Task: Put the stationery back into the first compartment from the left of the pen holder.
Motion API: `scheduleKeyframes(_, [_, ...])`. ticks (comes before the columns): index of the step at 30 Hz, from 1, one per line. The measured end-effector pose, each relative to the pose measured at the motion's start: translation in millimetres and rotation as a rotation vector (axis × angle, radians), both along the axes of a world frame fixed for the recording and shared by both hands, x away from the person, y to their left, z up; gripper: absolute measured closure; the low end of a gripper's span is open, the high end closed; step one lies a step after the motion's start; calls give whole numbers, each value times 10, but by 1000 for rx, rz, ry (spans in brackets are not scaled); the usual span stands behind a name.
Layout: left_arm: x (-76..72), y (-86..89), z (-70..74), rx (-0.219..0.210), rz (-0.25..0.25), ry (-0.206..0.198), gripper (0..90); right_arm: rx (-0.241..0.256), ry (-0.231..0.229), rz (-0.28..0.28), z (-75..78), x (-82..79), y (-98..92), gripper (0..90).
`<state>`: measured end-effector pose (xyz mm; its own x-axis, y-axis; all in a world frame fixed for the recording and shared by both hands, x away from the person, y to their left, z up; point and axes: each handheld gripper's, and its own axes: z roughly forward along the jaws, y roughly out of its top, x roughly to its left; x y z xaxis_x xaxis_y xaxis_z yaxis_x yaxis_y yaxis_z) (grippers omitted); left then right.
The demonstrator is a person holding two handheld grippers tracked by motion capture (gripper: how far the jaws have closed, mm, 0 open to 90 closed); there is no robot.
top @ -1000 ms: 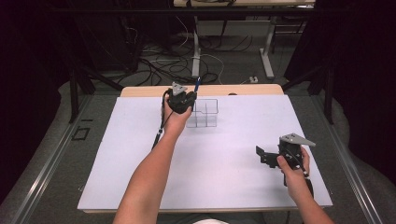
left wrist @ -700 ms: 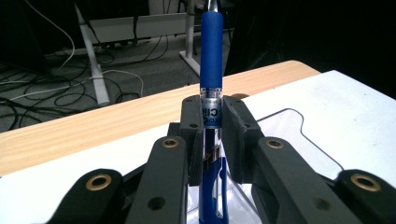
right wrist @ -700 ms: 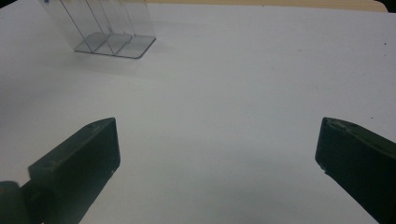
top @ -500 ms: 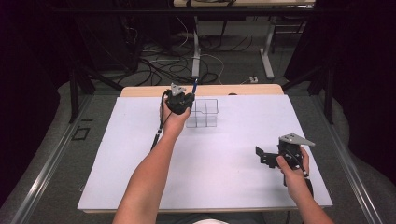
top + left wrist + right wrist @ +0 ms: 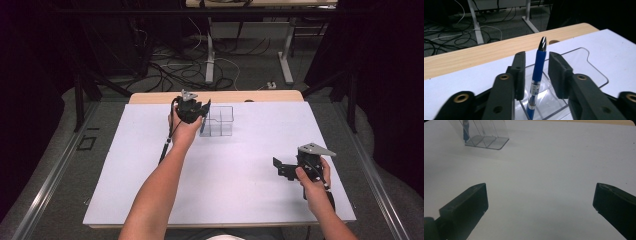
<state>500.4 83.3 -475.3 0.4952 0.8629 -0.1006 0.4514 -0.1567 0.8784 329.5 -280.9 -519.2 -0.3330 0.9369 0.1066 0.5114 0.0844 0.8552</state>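
A blue pen [image 5: 539, 65] stands upright in a front compartment of a clear plastic organizer [image 5: 586, 53] at the back of the table. My left gripper [image 5: 537, 62] is open, one jaw on each side of the pen with a narrow gap to each. From the high view the left gripper [image 5: 197, 111] sits at the left side of the organizer [image 5: 222, 122]. My right gripper [image 5: 280, 169] hovers open and holds nothing near the front right of the table. In the right gripper view its jaws [image 5: 540, 202] are spread wide over bare white surface, with the organizer [image 5: 486, 135] and pen [image 5: 465, 131] far off.
A white sheet [image 5: 240, 165] covers the table, with a wooden strip [image 5: 150, 97] along the far edge. The left gripper's black cable [image 5: 165, 147] trails across the sheet. Table legs and loose cables lie on the floor beyond.
The left hand has shifted very slightly at the organizer. The right hand has stayed in place.
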Motion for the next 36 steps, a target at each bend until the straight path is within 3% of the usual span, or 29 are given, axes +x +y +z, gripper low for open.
scheduleKeyframes(12, [-93, 113, 152, -39, 26, 9, 464, -9, -2, 0, -5, 2, 11, 0])
scheduleKeyframes(17, [-129, 157, 186, -80, 18, 31, 473, -12, -2, 2, -5, 0, 12, 0])
scheduleKeyframes(19, [-155, 180, 202, -71, 19, 26, 472, -13, 0, 3, -7, 0, 14, 0])
scheduleKeyframes(25, [-248, 257, 257, -110, 9, 37, 431, -20, 1, 4, -11, 2, 12, 0])
scheduleKeyframes(31, [-365, 343, 316, -32, 12, -9, 411, -22, -3, 4, -6, -3, 22, 0])
scheduleKeyframes(36, [-461, 462, 367, -15, 15, -32, 380, -20, 4, -1, -5, -7, 28, 0])
